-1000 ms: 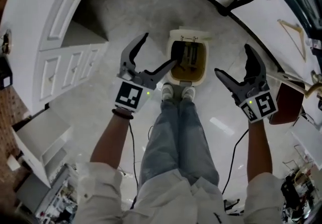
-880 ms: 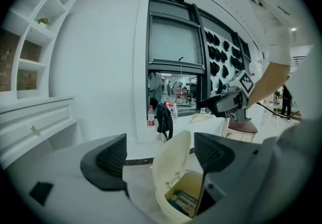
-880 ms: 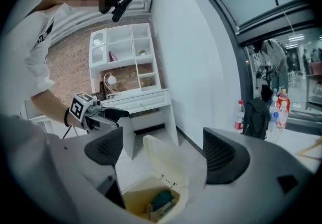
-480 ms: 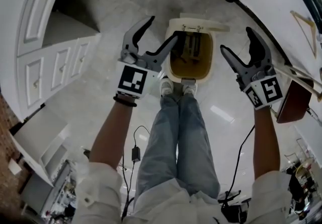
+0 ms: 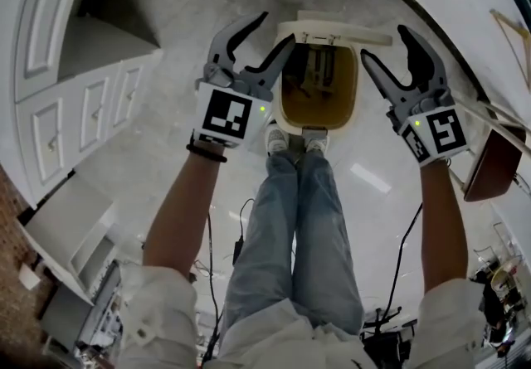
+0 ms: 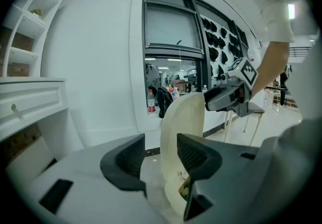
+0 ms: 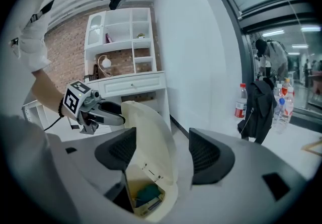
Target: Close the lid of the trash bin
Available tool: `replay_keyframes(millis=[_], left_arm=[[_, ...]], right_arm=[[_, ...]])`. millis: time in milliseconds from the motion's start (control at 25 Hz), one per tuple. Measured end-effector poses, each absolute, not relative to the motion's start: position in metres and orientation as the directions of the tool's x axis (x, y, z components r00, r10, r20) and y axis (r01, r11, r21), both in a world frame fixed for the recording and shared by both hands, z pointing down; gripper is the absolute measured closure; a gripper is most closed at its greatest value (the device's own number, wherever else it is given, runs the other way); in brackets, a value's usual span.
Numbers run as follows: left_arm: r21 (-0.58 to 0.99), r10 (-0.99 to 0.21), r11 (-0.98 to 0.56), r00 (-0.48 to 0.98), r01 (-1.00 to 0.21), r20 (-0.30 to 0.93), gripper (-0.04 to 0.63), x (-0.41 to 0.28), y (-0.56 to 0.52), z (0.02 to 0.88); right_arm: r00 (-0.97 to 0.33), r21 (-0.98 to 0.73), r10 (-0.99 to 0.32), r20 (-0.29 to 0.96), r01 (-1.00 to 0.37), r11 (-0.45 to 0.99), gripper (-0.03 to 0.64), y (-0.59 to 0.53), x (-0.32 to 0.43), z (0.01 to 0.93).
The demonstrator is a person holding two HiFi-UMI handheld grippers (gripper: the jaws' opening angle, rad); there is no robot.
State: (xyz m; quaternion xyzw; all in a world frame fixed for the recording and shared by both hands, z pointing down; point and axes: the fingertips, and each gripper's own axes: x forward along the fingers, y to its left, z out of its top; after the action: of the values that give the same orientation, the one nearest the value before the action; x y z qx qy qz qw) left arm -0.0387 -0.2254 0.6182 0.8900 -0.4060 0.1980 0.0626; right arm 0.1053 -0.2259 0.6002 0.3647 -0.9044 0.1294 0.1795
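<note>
The trash bin (image 5: 315,123) sits on the floor (image 5: 166,135) just past the person's shoes (image 5: 278,140), between the two grippers; its lid (image 5: 336,29) stands upright at the far rim, leaving the inside open; the left gripper (image 5: 279,26) and right gripper (image 5: 382,41) flank it, each with jaws half apart and just now narrowing, the lid showing in each gap but no pad pressing on it; the lid looks like thin, light, fairly stiff plastic on a hinge, likely to drop easily; its free top edge seems the best hold; one bin, one lid, two grippers
</note>
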Motion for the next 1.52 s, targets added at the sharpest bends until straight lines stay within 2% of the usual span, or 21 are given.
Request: replay_keyframes(millis=[240, 520, 880, 1160, 1520], left_arm=[[-0.084, -0.68, -0.69, 0.604, -0.719, 0.416, 0.408, -0.032, -0.232, 0.626], [-0.097, -0.683, -0.69, 0.6, -0.718, 0.415, 0.446, -0.032, -0.235, 0.63], [-0.115, -0.679, -0.697, 0.601, -0.707, 0.421, 0.474, -0.031, -0.233, 0.632], [-0.149, -0.66, -0.725, 0.615, -0.673, 0.432, 0.513, -0.027, -0.232, 0.632], [-0.132, -0.644, -0.737, 0.631, -0.663, 0.433, 0.52, -0.027, -0.23, 0.631]], right_arm=[[-0.648, -0.059, -0.615, 0.45, -0.709, 0.703, 0.327, -0.231, 0.106, 0.615], [-0.639, -0.044, -0.612, 0.466, -0.707, 0.706, 0.358, -0.233, 0.108, 0.624], [-0.605, -0.005, -0.634, 0.482, -0.725, 0.689, 0.494, -0.239, 0.108, 0.63], [-0.591, 0.015, -0.64, 0.491, -0.728, 0.685, 0.512, -0.239, 0.107, 0.631], [-0.595, 0.03, -0.628, 0.501, -0.714, 0.7, 0.523, -0.236, 0.107, 0.631]])
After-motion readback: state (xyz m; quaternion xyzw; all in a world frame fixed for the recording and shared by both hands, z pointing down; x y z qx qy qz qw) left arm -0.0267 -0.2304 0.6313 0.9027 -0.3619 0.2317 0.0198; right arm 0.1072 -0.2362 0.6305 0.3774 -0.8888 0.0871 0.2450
